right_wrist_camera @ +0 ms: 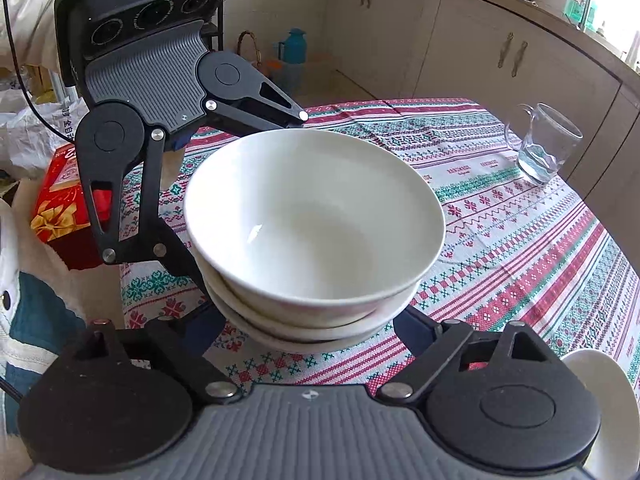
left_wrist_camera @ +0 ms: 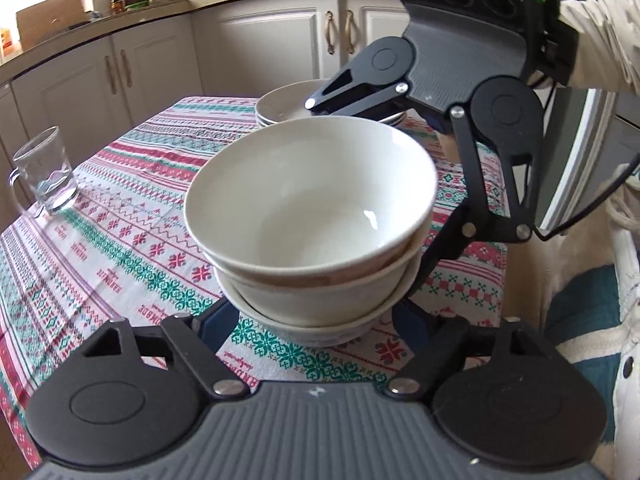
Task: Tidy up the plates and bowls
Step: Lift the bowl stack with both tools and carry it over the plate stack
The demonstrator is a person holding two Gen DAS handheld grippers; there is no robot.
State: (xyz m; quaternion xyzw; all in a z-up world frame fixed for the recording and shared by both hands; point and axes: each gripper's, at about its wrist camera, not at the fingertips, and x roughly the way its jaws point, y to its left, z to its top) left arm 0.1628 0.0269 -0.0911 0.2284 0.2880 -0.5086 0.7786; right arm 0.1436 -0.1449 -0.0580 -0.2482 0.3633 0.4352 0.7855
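Bowls (left_wrist_camera: 312, 216) stacked three deep, white, upright, sitting on the tablecloth (left_wrist_camera: 120, 240) near the table's near edge; top bowl empty. Both grippers straddle the same stack from opposite sides. Left gripper (left_wrist_camera: 312, 328) comes in low, jaws fairly wide, one finger each side of the bottom bowl; fingertips (left_wrist_camera: 216, 320) sit right at the stack's base, but contact is hidden under the bowl curve, so can't tell if the pads press. Right gripper (right_wrist_camera: 308, 332) same story from the other side: jaws fairly wide, blue-padded fingertips (right_wrist_camera: 412, 332) flanking the lower bowls, touching or just beside, can't tell which. In each wrist view the opposite gripper shows behind the stack, one finger reaching along the far rim, the other down the stack's side. Stack stands level on the cloth, not lifted as far as visible. Plates (left_wrist_camera: 280, 104) stacked behind the bowls in the left view, partly covered by the right gripper's finger. Glass mug (left_wrist_camera: 44, 172) stands well apart near the table edge. Red box (right_wrist_camera: 64, 204) off the table beside the left gripper. Cabinets (left_wrist_camera: 160, 60) beyond.
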